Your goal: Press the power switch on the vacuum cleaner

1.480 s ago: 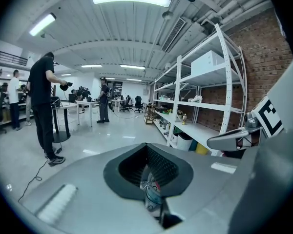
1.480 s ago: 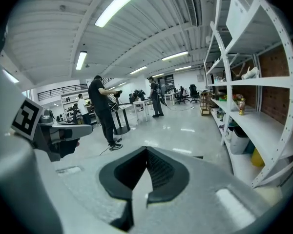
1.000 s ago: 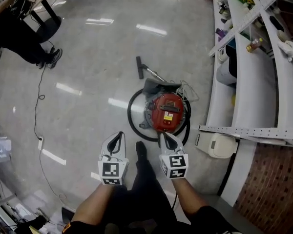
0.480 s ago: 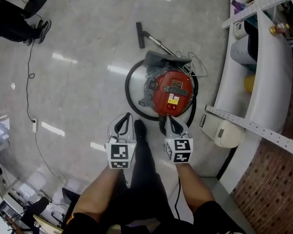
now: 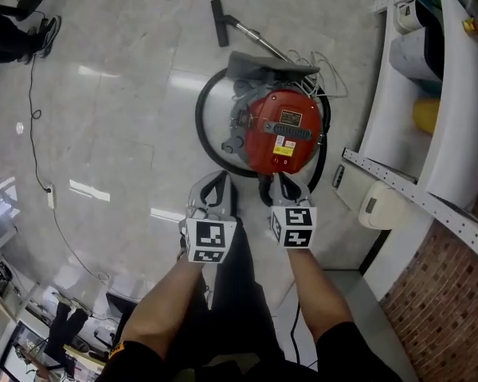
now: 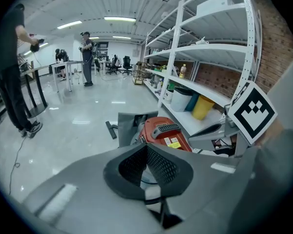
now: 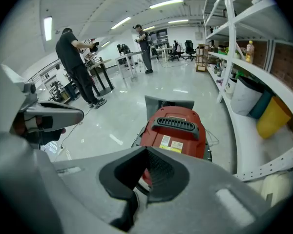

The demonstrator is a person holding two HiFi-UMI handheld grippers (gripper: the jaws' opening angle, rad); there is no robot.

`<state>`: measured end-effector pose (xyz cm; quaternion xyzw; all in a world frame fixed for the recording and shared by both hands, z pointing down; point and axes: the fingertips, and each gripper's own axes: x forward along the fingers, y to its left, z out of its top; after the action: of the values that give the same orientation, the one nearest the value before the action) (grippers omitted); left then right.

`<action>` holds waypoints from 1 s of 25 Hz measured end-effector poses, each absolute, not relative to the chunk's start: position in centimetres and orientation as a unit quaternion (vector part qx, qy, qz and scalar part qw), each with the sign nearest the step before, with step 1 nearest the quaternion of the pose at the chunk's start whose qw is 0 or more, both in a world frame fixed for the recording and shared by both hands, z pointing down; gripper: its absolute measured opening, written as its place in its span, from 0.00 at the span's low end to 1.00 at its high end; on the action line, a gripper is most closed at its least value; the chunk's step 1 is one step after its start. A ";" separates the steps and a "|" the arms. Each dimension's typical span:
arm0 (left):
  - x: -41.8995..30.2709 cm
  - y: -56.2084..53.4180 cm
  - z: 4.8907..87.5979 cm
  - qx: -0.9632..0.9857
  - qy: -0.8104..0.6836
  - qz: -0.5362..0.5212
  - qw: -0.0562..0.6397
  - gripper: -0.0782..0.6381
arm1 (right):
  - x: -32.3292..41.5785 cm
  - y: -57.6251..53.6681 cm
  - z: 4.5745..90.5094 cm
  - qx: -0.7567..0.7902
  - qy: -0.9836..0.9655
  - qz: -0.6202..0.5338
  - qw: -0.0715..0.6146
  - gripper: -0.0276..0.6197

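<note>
left gripper (image 5: 217,177) and right gripper (image 5: 281,179) closed, empty, near vacuum cleaner (image 5: 284,134).

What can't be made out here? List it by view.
Power switch: not identifiable. In the head view the right gripper covers the vacuum cleaner's near end; in the right gripper view that gripper's body blocks it.
Stickers: print too small, every view.
Hose: near loop hidden behind the right gripper, head view.

Vacuum cleaner (image 5: 264,151) red, handle (image 5: 291,132) black, label (image 5: 284,144) yellow; hose (image 5: 200,126) black; floor (image 5: 103,134) pale grey.
</note>
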<state>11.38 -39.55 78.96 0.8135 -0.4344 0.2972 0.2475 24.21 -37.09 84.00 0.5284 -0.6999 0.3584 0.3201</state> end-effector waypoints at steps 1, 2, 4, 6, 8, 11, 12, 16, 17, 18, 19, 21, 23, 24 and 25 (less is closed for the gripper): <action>11.8 -39.4 79.5 0.814 -0.430 0.300 0.250 0.13 | 24.4 -37.1 84.6 0.526 -0.699 0.361 0.323 0.03; 12.2 -39.3 80.0 0.814 -0.426 0.303 0.254 0.13 | 24.5 -37.1 85.2 0.524 -0.698 0.363 0.326 0.03; 12.8 -39.1 80.9 0.815 -0.417 0.308 0.260 0.13 | 24.7 -37.0 86.4 0.518 -0.696 0.368 0.333 0.03; 13.3 -38.9 81.7 0.815 -0.410 0.313 0.263 0.13 | 24.8 -36.9 87.6 0.514 -0.693 0.374 0.340 0.03; 13.5 -38.7 82.7 0.813 -0.405 0.321 0.269 0.13 | 24.9 -37.0 88.7 0.512 -0.690 0.380 0.343 0.03; 14.0 -38.8 83.5 0.814 -0.402 0.322 0.268 0.13 | 25.0 -37.0 89.9 0.510 -0.685 0.390 0.343 0.03; 14.2 -38.9 83.7 0.814 -0.401 0.323 0.268 0.13 | 25.0 -36.9 90.2 0.509 -0.684 0.394 0.344 0.03; 14.2 -38.9 84.2 0.809 -0.396 0.334 0.278 0.13 | 25.1 -36.9 91.3 0.503 -0.678 0.406 0.350 0.03; 14.2 -38.9 84.3 0.808 -0.396 0.336 0.279 0.13 | 25.1 -36.9 91.6 0.501 -0.678 0.407 0.352 0.03; 14.2 -39.0 84.3 0.808 -0.395 0.336 0.277 0.13 | 25.0 -37.0 91.8 0.498 -0.677 0.409 0.355 0.03; 14.2 -39.1 84.3 0.809 -0.395 0.336 0.275 0.13 | 24.9 -37.0 92.0 0.495 -0.677 0.410 0.358 0.03; 14.1 -39.2 84.4 0.810 -0.396 0.336 0.274 0.13 | 24.7 -37.0 92.3 0.489 -0.679 0.410 0.363 0.03; 14.0 -39.3 84.5 0.808 -0.398 0.336 0.275 0.13 | 24.5 -37.1 92.3 0.486 -0.683 0.408 0.363 0.03; 13.9 -39.4 84.5 0.808 -0.399 0.335 0.275 0.13 | 24.5 -37.1 92.4 0.485 -0.683 0.407 0.363 0.03; 13.8 -39.5 84.5 0.807 -0.401 0.334 0.275 0.13 | 24.6 -37.1 92.5 0.485 -0.683 0.405 0.365 0.03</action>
<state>13.82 -39.50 84.50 0.8073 -0.4009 0.3343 0.2754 24.55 -37.14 92.49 0.4851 -0.6834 0.4053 0.3653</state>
